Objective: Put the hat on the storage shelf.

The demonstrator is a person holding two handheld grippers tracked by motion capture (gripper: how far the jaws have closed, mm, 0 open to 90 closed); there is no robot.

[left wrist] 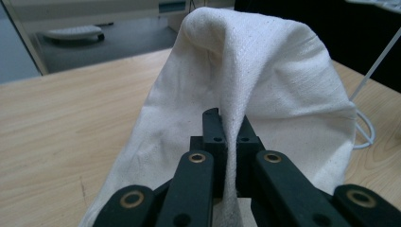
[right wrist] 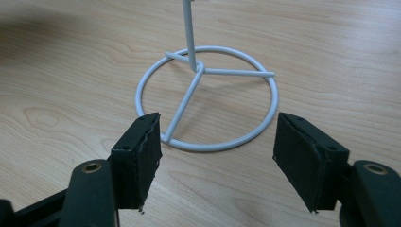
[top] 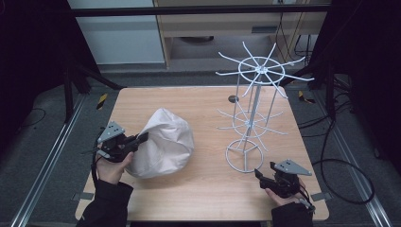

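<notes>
Pinching a fold of the white cloth bag [left wrist: 265,85] with my left gripper [left wrist: 230,132], jaws clamped tight on the fabric; it sits humped on the wooden surface [top: 203,184], left side. My right gripper [right wrist: 217,151] has its jaws wide apart, just near the wire rack's [top: 253,99] ring base [right wrist: 208,97].

table [top: 208,189]: 1 | on table: cloth bag [top: 163,144]: 1, left of rack | white wire rack [top: 253,113]: 1 | grippers: 2, left gripper [top: 142,138], right gripper [top: 259,175]
</notes>
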